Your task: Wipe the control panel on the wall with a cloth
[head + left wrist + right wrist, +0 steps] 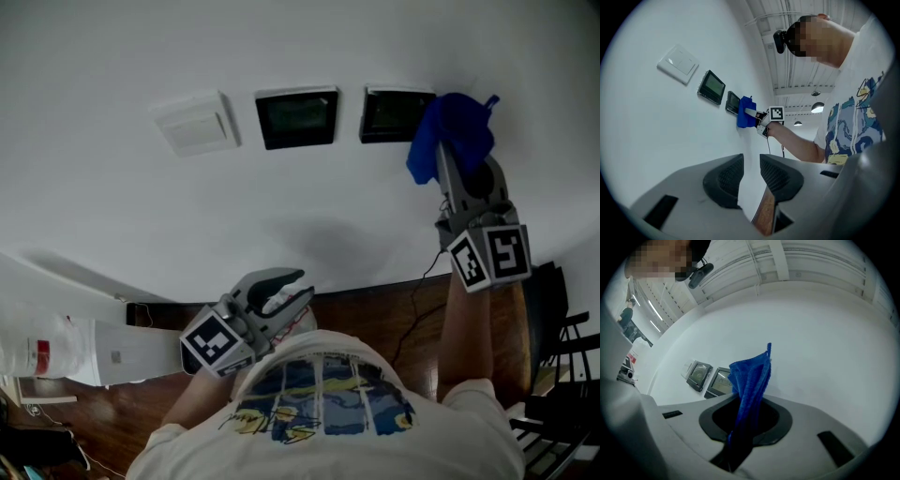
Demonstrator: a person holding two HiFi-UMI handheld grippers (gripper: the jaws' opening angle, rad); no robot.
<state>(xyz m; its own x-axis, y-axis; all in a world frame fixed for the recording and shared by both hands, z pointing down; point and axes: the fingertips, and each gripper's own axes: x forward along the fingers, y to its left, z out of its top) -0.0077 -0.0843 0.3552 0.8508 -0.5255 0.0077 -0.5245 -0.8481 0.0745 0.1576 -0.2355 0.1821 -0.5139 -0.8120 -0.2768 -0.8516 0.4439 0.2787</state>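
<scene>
Two dark control panels are set in the white wall: a left panel (297,117) and a right panel (394,113). My right gripper (448,155) is raised to the wall and shut on a blue cloth (452,135), which hangs against the right edge of the right panel. The right gripper view shows the cloth (749,383) pinched between the jaws, with both panels (718,380) just to its left. My left gripper (281,292) hangs low near my chest, away from the wall. Its jaws stand slightly apart with nothing between them (751,174).
A white light switch (196,123) is mounted left of the panels. Below the wall runs a dark wooden floor (394,309) with a black cable (417,300). A white box (56,352) stands at the lower left, and black chairs (562,375) stand at the right.
</scene>
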